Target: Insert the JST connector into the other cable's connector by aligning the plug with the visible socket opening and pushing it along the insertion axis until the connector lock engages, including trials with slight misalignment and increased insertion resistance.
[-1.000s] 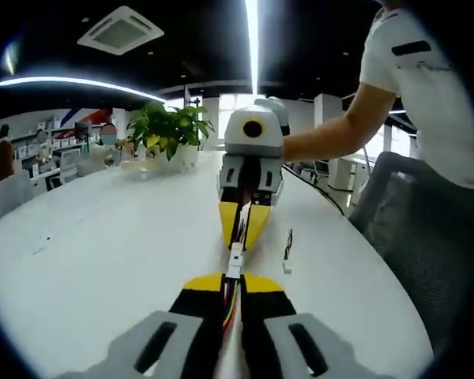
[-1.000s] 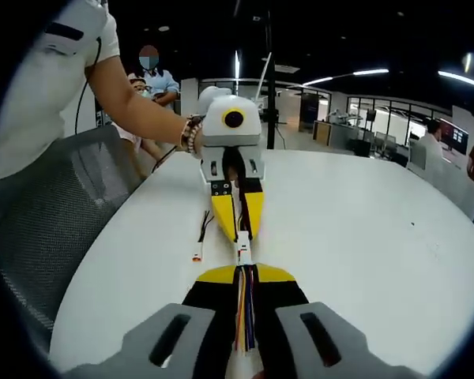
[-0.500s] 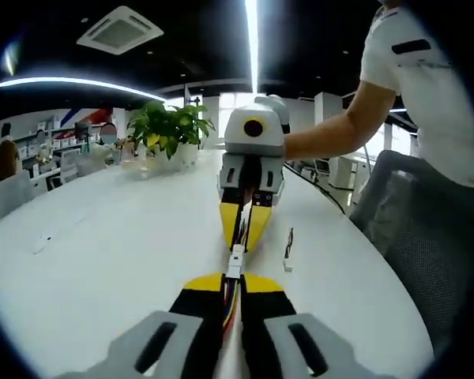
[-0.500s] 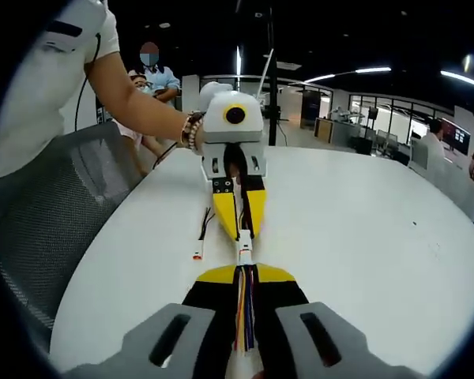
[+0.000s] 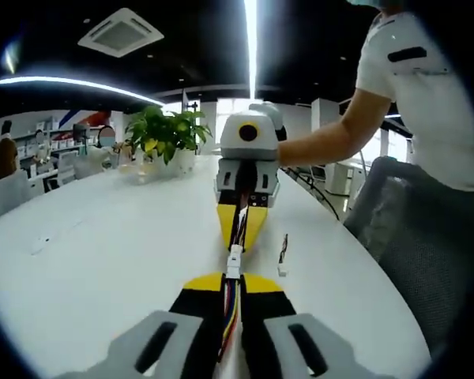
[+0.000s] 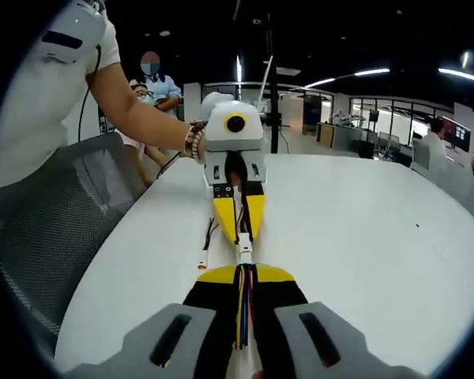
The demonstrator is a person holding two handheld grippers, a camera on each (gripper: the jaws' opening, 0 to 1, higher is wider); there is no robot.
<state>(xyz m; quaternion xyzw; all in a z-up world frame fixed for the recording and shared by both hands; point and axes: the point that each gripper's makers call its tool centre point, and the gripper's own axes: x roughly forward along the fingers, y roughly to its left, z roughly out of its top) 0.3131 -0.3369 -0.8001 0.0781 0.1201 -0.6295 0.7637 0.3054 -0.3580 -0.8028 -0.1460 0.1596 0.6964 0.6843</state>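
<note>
Meanwhile both grippers (left gripper [image 5: 231, 286], right gripper [image 6: 246, 278]) pinch the mated connectors [image 5: 234, 261].

Grippers drawn slightly apart
The right gripper [image 5: 238, 237] sits a touch farther off; the white connectors [image 6: 244, 254] stay joined.

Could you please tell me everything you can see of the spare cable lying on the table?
The spare cable is a short bundle of thin dark wires ending in a small white connector at the near end. It lies flat and loose on the white table, beside the meeting grippers on the person's side. Nothing grips it. In the right gripper view it also shows reddish wires.
</note>
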